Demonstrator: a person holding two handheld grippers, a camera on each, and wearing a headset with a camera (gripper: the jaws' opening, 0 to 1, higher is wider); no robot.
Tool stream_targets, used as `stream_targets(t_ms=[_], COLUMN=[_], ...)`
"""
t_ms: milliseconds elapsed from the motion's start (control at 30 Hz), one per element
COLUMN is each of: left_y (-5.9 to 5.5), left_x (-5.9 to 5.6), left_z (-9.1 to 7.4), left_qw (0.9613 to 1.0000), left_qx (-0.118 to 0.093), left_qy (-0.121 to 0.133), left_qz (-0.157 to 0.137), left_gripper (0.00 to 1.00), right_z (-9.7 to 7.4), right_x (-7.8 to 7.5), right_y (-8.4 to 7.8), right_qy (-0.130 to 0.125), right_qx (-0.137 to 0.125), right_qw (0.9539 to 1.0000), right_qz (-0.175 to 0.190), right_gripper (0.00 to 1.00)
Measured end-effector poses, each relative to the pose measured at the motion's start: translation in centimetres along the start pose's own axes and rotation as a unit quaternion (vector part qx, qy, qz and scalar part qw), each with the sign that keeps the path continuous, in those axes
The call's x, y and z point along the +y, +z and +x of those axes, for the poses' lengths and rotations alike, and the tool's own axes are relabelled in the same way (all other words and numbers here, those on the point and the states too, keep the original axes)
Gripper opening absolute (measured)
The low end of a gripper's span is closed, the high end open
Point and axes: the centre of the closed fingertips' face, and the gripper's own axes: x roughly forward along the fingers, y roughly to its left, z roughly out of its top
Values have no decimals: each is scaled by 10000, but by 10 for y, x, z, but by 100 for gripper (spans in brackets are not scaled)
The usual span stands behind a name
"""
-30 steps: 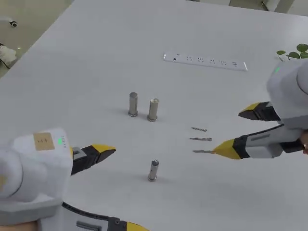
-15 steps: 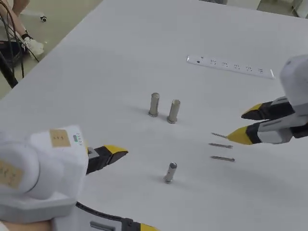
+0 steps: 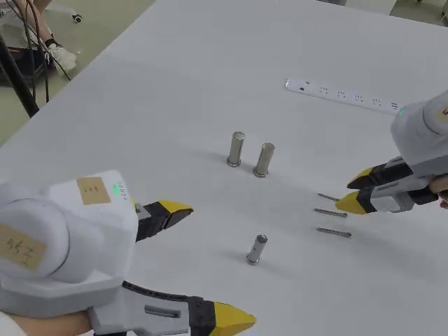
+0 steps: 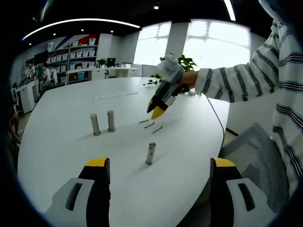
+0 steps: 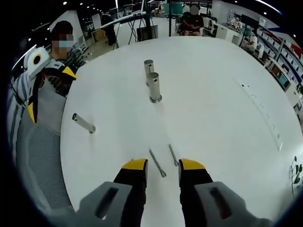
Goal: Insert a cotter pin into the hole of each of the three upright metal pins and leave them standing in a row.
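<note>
**Both grippers released, cotter pins lying loose**

The left gripper (image 3: 218,264) hovers over the near edge of the worktop (image 3: 140,105), jaws spread wide on nothing. Just beyond it one metal pin (image 3: 257,248) stands alone. Toward the right edge three cotter pins (image 3: 330,212) lie side by side. The right gripper (image 3: 346,196) points down at them, jaws parted and empty. Farther in, two metal pins (image 3: 236,149) stand close together. A power strip (image 3: 343,98) lies toward the far edge.

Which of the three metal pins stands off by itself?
The front pin, standing alone; the back-left pin and back-right pin stand side by side behind it.
</note>
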Motion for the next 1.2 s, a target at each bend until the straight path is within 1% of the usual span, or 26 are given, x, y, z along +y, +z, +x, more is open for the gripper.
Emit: stream_targets(t_ms=[67,167,200,233,267,300,400,500,567,667,700,733,767,800,867,933,1033,1100,1200], left_y=[0,-1,-2,-3,-4,-4,-4,-4,-5,-5,-5,-4,-4,-3,-3,-2,-1,-2,-4], left_x=[1,3,3,3,4,4,4,3,3,2,2,1,1,1,1,2,2,3,2], left_z=[-1,-2,-2,-2,-2,-2,-2,-1,-1,0,0,0,0,1,1,1,1,1,1], left_qw=[10000,9999,9999,10000,10000,9999,9999,9999,9999,9999,9999,9999,9999,9999,9999,10000,10000,9999,9999], left_qx=[-24,-13,11,41,47,50,46,43,50,58,59,63,64,58,65,67,63,102,138], left_qy=[2,35,39,39,42,47,49,23,13,-10,-17,-26,-30,-37,-44,-29,-20,-15,-42], left_qz=[-88,-113,-97,-82,-76,-76,-99,-118,-118,-113,-110,-108,-109,-97,-80,-59,-55,-45,45], left_gripper=[87,88,88,88,88,88,88,88,88,88,88,87,87,87,87,87,87,85,82], right_z=[5,10,14,16,16,17,21,24,23,24,24,24,24,24,24,25,25,25,25], right_x=[-2,-6,-14,-16,-11,-11,-14,-15,-18,-19,-20,-21,-21,-24,-24,-24,-22,-22,-23], right_y=[-1,-3,-6,-8,-10,-11,-12,-12,-9,-9,-9,-8,-8,-9,-9,-9,-8,-8,-8], right_qy=[4,-26,-29,-8,43,61,1,54,21,35,19,26,33,-16,-54,-36,-57,-83,-136], right_qx=[69,158,214,272,357,375,487,532,473,526,583,608,661,753,891,987,1075,1117,1141], right_qw=[10000,9998,9997,9996,9993,9992,9986,9984,9987,9984,9983,9981,9977,9961,9931,9905,9879,9858,9850], right_qz=[-44,-110,-119,-124,-111,-111,-201,-200,-169,-187,-33,-50,-164,-455,-765,-956,-1112,-1254,-1286], right_gripper=[19,14,13,12,11,11,12,9,7,4,4,3,2,0,0,0,0,0,0])
